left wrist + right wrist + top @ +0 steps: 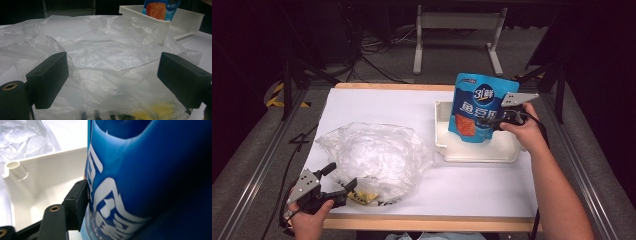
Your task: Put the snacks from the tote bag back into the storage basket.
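Blue snack pouch (479, 108), white lettering and an orange food picture on its front, stands upright over the white plastic tray (447, 150) at the right of the table (377, 100). Right gripper (499, 121) is clamped on the pouch's right edge, held by the person's right hand (526, 131). In the right gripper view one black jaw presses flat against the pouch face (150, 170), tray wall (50, 165) behind it; the other jaw is hidden by the pouch.

Crumpled clear plastic bag (374, 155) lies left of the tray, on the white table cover. Something yellow and dark shows through its near edge. Left gripper (340, 181), in the left hand (309, 217), sits at the bag's near-left corner, jaws spread wide. Left gripper view: bag film (105, 65) lies between the parted jaws, not pinched; tray corner (160, 27) beyond.
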Motion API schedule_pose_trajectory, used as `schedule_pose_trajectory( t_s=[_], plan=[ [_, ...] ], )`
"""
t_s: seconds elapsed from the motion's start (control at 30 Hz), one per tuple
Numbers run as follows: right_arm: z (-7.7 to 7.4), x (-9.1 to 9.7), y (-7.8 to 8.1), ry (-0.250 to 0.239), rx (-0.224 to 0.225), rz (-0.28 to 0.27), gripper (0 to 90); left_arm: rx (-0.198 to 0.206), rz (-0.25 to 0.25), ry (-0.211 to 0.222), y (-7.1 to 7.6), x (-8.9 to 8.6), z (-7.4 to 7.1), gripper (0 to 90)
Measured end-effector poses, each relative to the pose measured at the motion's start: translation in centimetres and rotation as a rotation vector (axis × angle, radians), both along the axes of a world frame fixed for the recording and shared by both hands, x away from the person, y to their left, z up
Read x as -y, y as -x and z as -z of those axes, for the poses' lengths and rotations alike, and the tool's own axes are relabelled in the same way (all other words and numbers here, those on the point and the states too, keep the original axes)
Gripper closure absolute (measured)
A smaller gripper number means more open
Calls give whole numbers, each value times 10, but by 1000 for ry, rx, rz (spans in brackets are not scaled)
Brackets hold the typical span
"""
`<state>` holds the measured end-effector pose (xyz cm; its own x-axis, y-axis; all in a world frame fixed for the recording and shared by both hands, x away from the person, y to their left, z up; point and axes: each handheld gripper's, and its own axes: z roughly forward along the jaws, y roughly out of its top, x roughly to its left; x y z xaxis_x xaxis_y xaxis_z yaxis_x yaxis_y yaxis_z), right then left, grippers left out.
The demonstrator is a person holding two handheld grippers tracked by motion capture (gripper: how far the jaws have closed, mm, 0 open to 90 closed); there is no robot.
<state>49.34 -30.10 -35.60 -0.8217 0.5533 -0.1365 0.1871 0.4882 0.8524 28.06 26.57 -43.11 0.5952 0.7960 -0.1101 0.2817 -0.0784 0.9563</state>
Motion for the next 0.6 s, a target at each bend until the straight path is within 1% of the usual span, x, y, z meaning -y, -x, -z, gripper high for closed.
schedule_pose_trajectory(
  t_s=[0.1, 0.13, 0.17, 0.3, 0.33, 0.43, 0.53, 0.57, 0.6],
  plan=[
    [0, 4, 1, 20, 7, 12, 381, -2, 3, -2, 0, 0, 0, 108],
    [0, 4, 1, 20, 7, 12, 381, -2, 3, -2, 0, 0, 0, 108],
    [-1, 6, 1, 25, 12, 27, 376, 0, 1, 0, 0, 0, 0, 108],
    [-1, 11, 2, 32, 17, 48, 360, 0, 1, 0, 0, 0, 0, 108],
    [-1, 12, 2, 31, 18, 52, 357, -7, 5, -8, 0, 0, 0, 108],
    [-1, 13, 3, 28, 15, 53, 355, -9, 5, -9, 0, 0, 0, 108],
    [-2, 14, 6, 24, 10, 62, 323, -9, 4, -9, -1, 0, 0, 108],
    [-2, 14, 8, 16, 11, 66, 308, -9, 4, -8, -1, 0, 0, 108],
    [-3, 15, 10, -12, 8, 77, 281, -8, 4, -9, -1, 0, 0, 108]
  ],
)
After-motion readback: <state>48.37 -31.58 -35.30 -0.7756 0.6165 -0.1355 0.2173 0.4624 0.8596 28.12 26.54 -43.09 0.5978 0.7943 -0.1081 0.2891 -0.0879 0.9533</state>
